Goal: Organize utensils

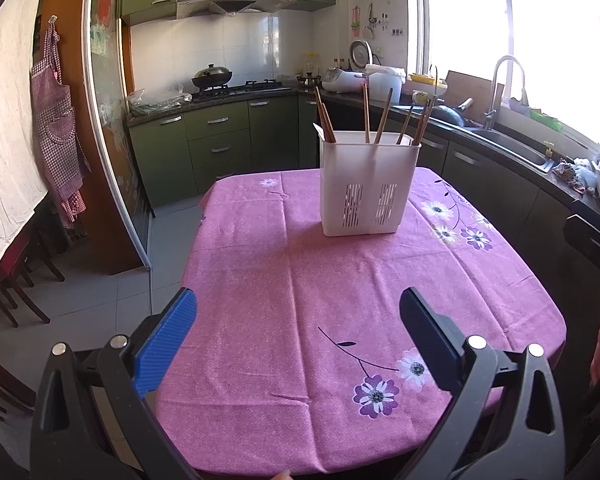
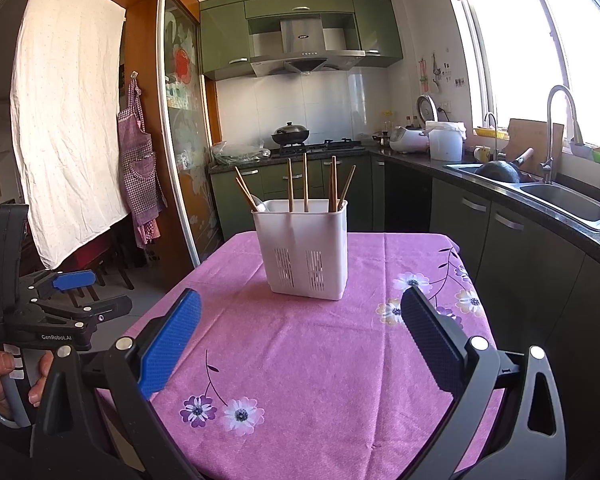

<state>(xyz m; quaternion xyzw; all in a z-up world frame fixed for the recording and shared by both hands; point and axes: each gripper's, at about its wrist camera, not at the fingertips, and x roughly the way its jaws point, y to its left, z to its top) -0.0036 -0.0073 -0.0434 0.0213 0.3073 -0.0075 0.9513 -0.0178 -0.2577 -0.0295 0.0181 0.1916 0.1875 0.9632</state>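
Both the left gripper [image 1: 298, 320] and the right gripper [image 2: 300, 320] hang wide and empty short of the white holder [image 1: 369, 188] on the pink tablecloth [image 1: 260, 280], whose chopsticks [image 1: 367, 114] (light, stiff, probably slippery) are best pinched near their upper ends.

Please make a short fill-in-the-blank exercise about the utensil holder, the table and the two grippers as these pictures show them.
1. The white utensil holder stands on a tablecloth whose main colour is ____.
2. The chopsticks stand inside the holder, so the cloth around it carries ____ loose utensils.
3. The left gripper and the right gripper both have their jaws ____ and hold nothing.
4. The pattern printed on the cloth shows ____.

Missing words: pink; no; open; flowers
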